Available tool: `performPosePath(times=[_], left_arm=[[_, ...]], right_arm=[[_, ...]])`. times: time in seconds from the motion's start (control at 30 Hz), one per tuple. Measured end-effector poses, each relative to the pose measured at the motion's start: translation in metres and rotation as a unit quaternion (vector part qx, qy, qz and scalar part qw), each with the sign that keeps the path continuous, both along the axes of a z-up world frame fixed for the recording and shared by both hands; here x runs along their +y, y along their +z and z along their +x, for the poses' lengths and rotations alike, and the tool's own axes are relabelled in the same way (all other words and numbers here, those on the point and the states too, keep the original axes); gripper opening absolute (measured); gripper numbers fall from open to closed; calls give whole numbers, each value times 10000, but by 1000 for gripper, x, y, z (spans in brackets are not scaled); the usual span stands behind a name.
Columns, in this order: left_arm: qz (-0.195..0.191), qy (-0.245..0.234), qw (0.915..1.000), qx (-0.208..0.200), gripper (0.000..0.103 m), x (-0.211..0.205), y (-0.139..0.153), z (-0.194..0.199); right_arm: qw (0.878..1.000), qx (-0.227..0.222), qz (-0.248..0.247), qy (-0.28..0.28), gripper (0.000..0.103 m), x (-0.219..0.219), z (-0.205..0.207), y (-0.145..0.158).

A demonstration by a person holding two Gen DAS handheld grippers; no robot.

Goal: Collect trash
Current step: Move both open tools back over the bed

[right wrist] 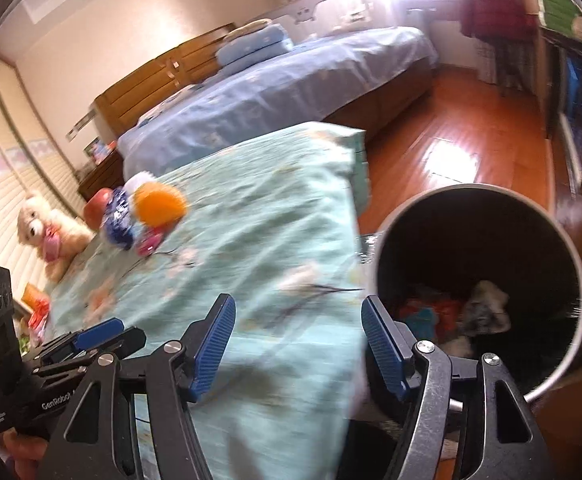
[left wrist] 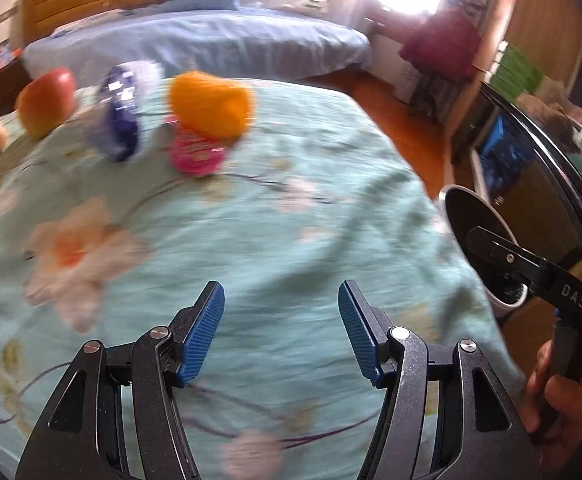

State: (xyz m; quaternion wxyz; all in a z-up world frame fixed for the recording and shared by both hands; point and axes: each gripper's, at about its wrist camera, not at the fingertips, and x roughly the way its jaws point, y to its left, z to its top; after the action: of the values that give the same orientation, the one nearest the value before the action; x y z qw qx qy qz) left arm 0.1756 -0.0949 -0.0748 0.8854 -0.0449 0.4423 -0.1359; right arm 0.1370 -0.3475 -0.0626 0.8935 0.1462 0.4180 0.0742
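Observation:
On the teal floral bedspread [left wrist: 291, 220] at the far side lie a blue-and-white wrapper [left wrist: 121, 120], a pink packet [left wrist: 197, 156], an orange round thing [left wrist: 211, 104] and a red-yellow apple [left wrist: 47, 100]. My left gripper [left wrist: 281, 292] hovers open over the bare bedspread, well short of them, with nothing between its blue pads. My right gripper [right wrist: 298, 308] is open and empty over the bed's edge, right beside the dark round bin [right wrist: 471, 220]. Crumpled trash [right wrist: 443, 312] lies at the bin's bottom. The picture is blurred.
A teddy bear [right wrist: 47, 232] sits at the bed's far left. A second bed with a blue sheet [right wrist: 275, 96] stands beyond. Wooden floor [right wrist: 451, 152] runs between the beds and a dark cabinet [left wrist: 531, 184] on the right. A hand [left wrist: 551, 392] holds the right gripper's handle.

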Motion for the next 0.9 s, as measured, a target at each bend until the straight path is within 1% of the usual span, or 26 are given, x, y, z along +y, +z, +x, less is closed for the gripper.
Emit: performPosePath(times=[0.23,0.43,0.57,0.73,0.9], left_arm=[[-13,478,9989,27,60,40,-2,4],[47,735,9973,-8,60,62,0,14],[84,862,9962,-5,60,73,-2,24],[114,986,9951,10,61,80,-3,42],[160,1072,9941,-12,61,83,-2,64]], right_arm=[[9990,92,-12,428,67,41,17,-6],[9974,113,-24,705,67,67,40,-9],[9963,127,-69,852,67,78,56,-11],[9947,176,-85,1005,67,92,77,-16],[9930,134,-158,1162,67,106,97,-17]])
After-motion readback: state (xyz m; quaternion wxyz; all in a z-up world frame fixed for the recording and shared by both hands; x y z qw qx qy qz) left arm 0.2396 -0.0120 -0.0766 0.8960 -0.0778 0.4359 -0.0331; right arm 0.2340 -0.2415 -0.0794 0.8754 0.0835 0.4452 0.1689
